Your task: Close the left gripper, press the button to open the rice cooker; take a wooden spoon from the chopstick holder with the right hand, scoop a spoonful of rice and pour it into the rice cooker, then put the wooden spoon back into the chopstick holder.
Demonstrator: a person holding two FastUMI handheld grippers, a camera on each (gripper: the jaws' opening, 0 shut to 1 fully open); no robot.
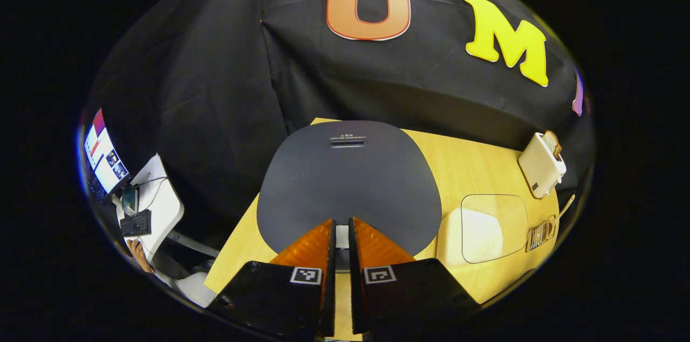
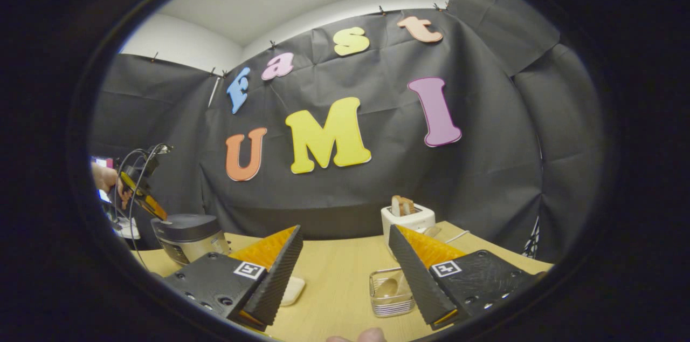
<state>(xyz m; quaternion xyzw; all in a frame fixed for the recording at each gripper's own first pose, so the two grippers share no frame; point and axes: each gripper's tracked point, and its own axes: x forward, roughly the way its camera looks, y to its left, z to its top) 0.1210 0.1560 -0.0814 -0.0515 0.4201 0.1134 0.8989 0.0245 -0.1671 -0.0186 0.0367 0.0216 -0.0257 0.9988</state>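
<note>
Rice cooker (image 1: 347, 183): in the left gripper view it is sitting on the wooden table (image 1: 463, 164), its dark lid filling the middle and lying flat — not yet opened, so I judge the button press is the step in hand.
Left gripper (image 1: 342, 234): its jaws are standing nearly together with only a thin slit between them and nothing held, hovering right over the lid's near edge — a closed tip being what suits pushing a button.
Rice container (image 1: 493, 228): a clear lidded box is sitting to the cooker's right, pale contents showing through.
Chopstick holder (image 1: 542, 232): a small clear rack is sitting at the table's right edge, a wooden handle sticking up from it.
Toaster (image 1: 542, 164): standing at the far right corner, bread in its slot.

Right gripper (image 2: 345, 261): in the right gripper view its jaws are standing wide apart and empty, waiting low over the table.
Wooden spoon (image 2: 389, 285): resting in the chopstick holder between the jaws, just ahead — placed ready for the grasp to come.
Rice cooker, again: showing at far left, with the left gripper bearing down on its top.
</note>
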